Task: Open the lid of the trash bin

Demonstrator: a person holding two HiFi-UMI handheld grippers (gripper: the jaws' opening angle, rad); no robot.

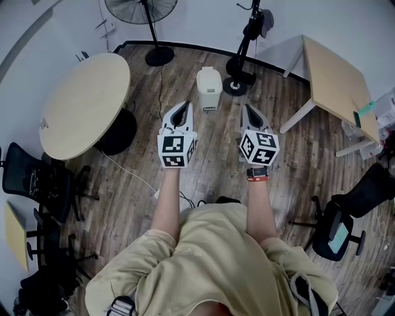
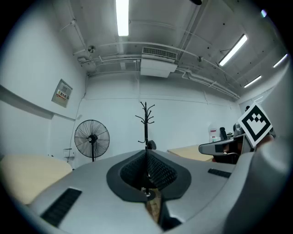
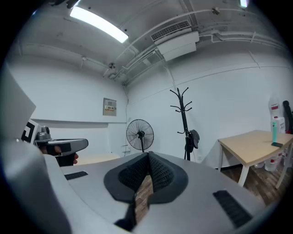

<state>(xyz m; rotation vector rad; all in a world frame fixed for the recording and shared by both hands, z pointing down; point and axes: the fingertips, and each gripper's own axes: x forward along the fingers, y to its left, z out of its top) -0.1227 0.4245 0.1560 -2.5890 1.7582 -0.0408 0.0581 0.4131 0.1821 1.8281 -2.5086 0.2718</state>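
Bin (image 1: 209,88), white and small, is seen standing on the wood floor (image 1: 290,160), and its lid (image 1: 209,76) is judged to be down. Left of the bin a round desk (image 1: 83,102) is found, and right of the bin a second desk (image 1: 336,80) with pale legs. Beyond the bin, near the wall, a fan (image 1: 141,8) is set to its left and a coat stand (image 1: 247,37) to its right. Dark chairs (image 1: 28,179) are placed well away from the bin on both sides. A thin cable (image 1: 162,77) is seen running over the floor just left of the bin.

Nearer the person than the bin, the left gripper (image 1: 183,107) and the right gripper (image 1: 249,111) are held side by side, one to each side of it and apart from it. In each gripper view the jaws are seen pressed together with nothing between them. Both grippers are therefore clenched and empty.

The bin is shown in neither gripper view, so a reach could be misjudged and the lid missed. With the jaws closed, the lid edge cannot be pinched and a tip could skid off it. The bin looks light, so a sideways push could slide or topple it. The cable could be caught if the left gripper is lowered wide of the bin.
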